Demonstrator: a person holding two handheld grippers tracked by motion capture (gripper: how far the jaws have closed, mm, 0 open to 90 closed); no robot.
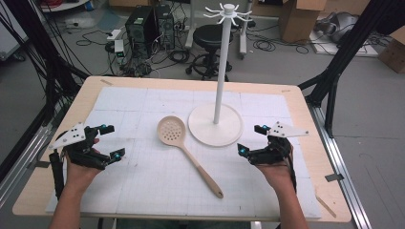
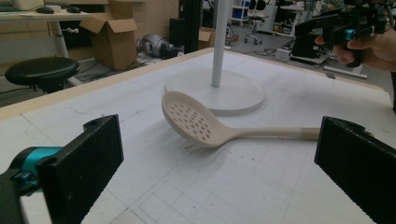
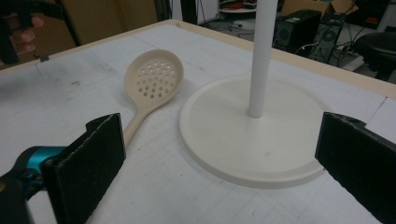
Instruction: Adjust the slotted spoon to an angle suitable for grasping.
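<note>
The left gripper has its 2 black jaws spread wide with nothing between them; in the left gripper view only the bare white mat shows in the gap. The right gripper is likewise wide open and holds nothing, and in the right gripper view its jaws frame the mat and the near rim of a round base. Each gripper is held in a hand low over the mat, the left at the left edge of the table and the right at the right edge, both with their jaws turned inward toward the middle.

Between the 2 grippers, well apart from both, lies a beige slotted spoon flat on the mat. Its round perforated bowl points away from the person and sits just beside the base of the stand; its handle runs diagonally back toward the person's right. In the left gripper view the spoon lies bowl-up, with the end of its handle hidden behind the jaw at the right of that view.

The white hook stand rests on the mat past the spoon, a thin pole rising upright from a wide disc base to a ring of hooks at the top. The gridded white mat covers most of the wooden table.
</note>
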